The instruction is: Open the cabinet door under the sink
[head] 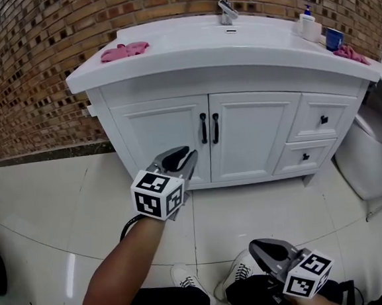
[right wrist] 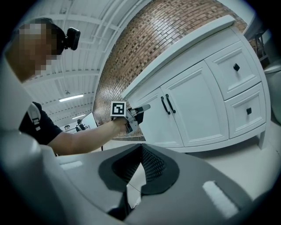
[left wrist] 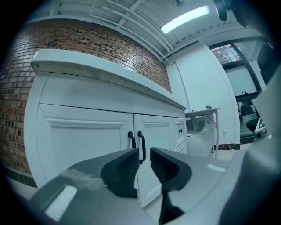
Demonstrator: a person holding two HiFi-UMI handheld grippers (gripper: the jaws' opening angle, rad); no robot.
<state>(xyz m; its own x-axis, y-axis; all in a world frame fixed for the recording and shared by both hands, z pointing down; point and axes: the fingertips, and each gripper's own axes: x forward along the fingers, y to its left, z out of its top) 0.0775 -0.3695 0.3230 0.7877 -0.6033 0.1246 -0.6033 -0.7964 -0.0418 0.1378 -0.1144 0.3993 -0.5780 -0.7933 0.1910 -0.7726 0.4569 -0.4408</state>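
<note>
A white cabinet under the sink has two doors, the left door (head: pixel 160 141) and the right door (head: pixel 256 133), both closed. Two black upright handles (head: pixel 203 128) (head: pixel 215 128) sit side by side at the seam; they also show as handles (left wrist: pixel 141 147) and handles (right wrist: pixel 167 104). My left gripper (head: pixel 181 157) (left wrist: pixel 144 151) is held out in front of the left door, a little short of the handles, open by a narrow gap and empty. It appears as the left gripper (right wrist: pixel 139 112) in the right gripper view. My right gripper (head: pixel 262 247) (right wrist: pixel 141 147) hangs low near the floor, shut and empty.
Two small drawers (head: pixel 322 118) (head: pixel 306 156) sit right of the doors. A white fixture (head: pixel 371 159) stands at the far right. On the countertop lie a pink cloth (head: pixel 124 51), a soap bottle (head: pixel 308 24) and a blue cup (head: pixel 333 38). My shoes (head: pixel 189 278) are on the tile floor.
</note>
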